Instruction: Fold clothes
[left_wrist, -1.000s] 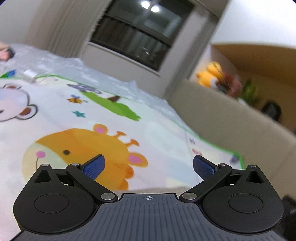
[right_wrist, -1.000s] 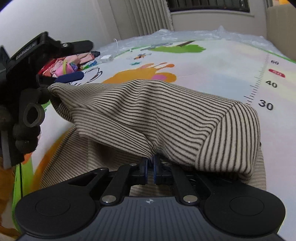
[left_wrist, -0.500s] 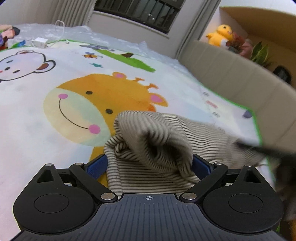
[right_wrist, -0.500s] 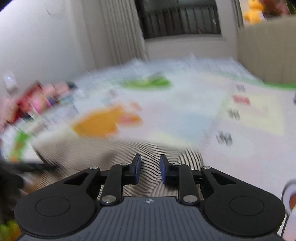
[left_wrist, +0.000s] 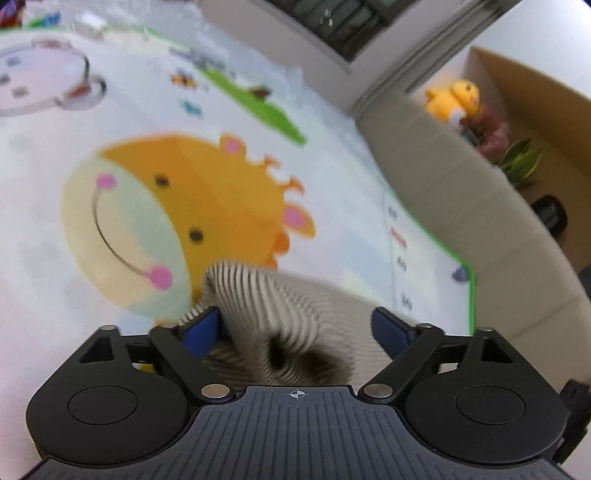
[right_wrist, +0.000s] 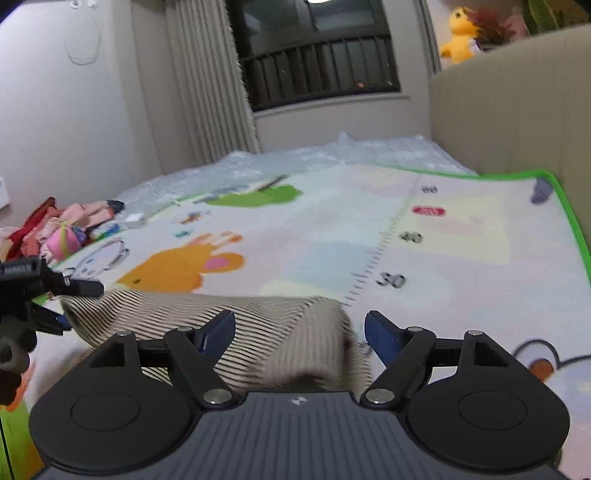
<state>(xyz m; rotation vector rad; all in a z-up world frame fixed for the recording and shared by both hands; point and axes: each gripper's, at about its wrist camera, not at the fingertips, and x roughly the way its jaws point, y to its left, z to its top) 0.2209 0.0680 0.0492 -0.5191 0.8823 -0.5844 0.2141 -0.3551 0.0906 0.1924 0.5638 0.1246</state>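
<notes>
A beige garment with thin dark stripes (left_wrist: 295, 314) lies bunched on the cartoon play mat (left_wrist: 147, 206). My left gripper (left_wrist: 295, 328) is open, its blue pads wide apart, with a raised fold of the garment between them. In the right wrist view the same garment (right_wrist: 221, 317) lies just ahead. My right gripper (right_wrist: 300, 334) is open with the garment's right end between its pads. The left gripper (right_wrist: 33, 295) shows at the garment's left end.
A pile of pink and red clothes (right_wrist: 62, 229) lies at the mat's far left. A beige padded wall (right_wrist: 509, 110) borders the mat on the right, with a yellow plush toy (left_wrist: 454, 99) on top. Crinkled plastic sheet (right_wrist: 332, 151) lies beyond the mat below the window.
My right gripper has gone from shut on the garment to open. The garment has dropped onto the mat. My left gripper has come down over the garment's left end, still open.
</notes>
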